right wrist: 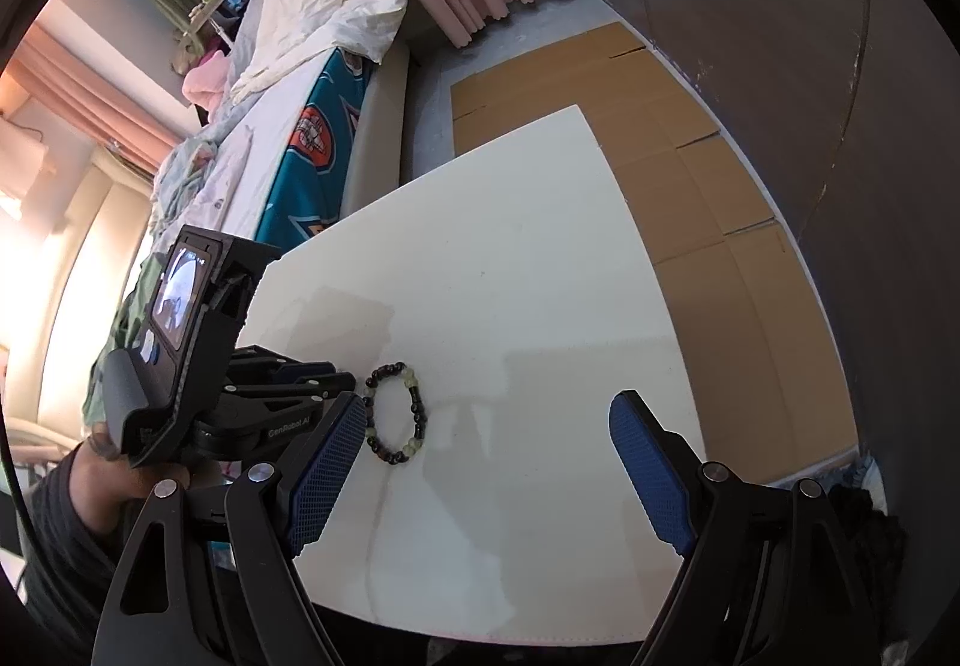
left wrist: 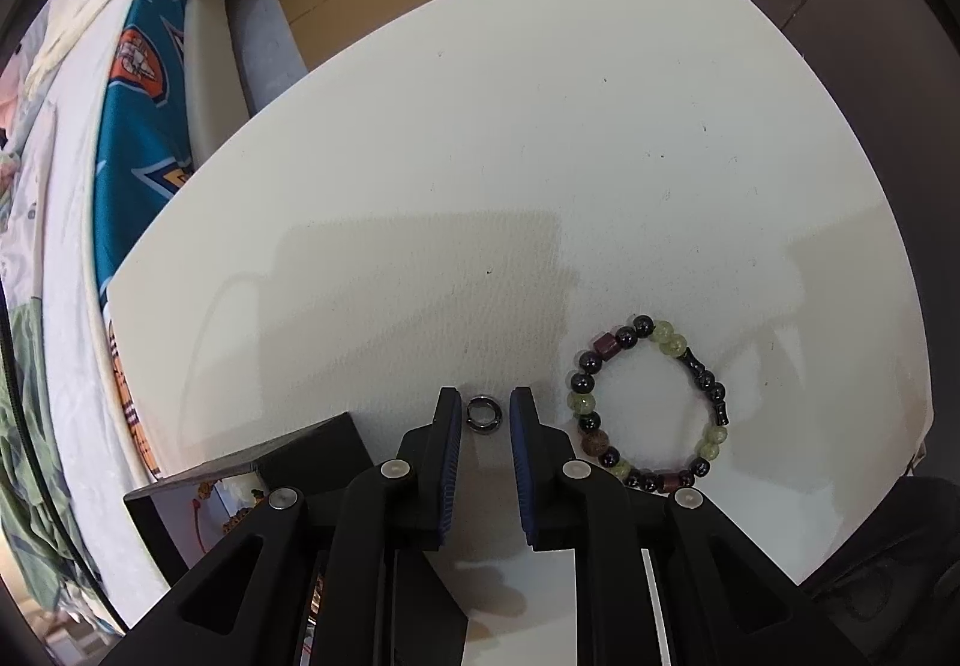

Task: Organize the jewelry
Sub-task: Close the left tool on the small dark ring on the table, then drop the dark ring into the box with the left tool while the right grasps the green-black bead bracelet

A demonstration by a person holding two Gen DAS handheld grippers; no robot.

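A small dark metal ring [left wrist: 482, 414] lies on the white table [left wrist: 480, 156]. My left gripper [left wrist: 485, 407] is open a little, with its two fingertips on either side of the ring and a small gap on each side. A beaded bracelet [left wrist: 651, 403] of black, green and brown beads lies flat just right of it; it also shows in the right wrist view [right wrist: 396, 413]. My right gripper [right wrist: 489, 417] is wide open and empty above the table's near part, right of the bracelet. The left gripper's body [right wrist: 240, 384] shows at the left there.
A dark open box [left wrist: 252, 480] with beaded items inside sits at the table's near left edge. A bed [right wrist: 288, 126] with a teal blanket runs along the left. Flat cardboard [right wrist: 660, 138] covers the floor beyond the table. The table's front edge [right wrist: 480, 636] is close.
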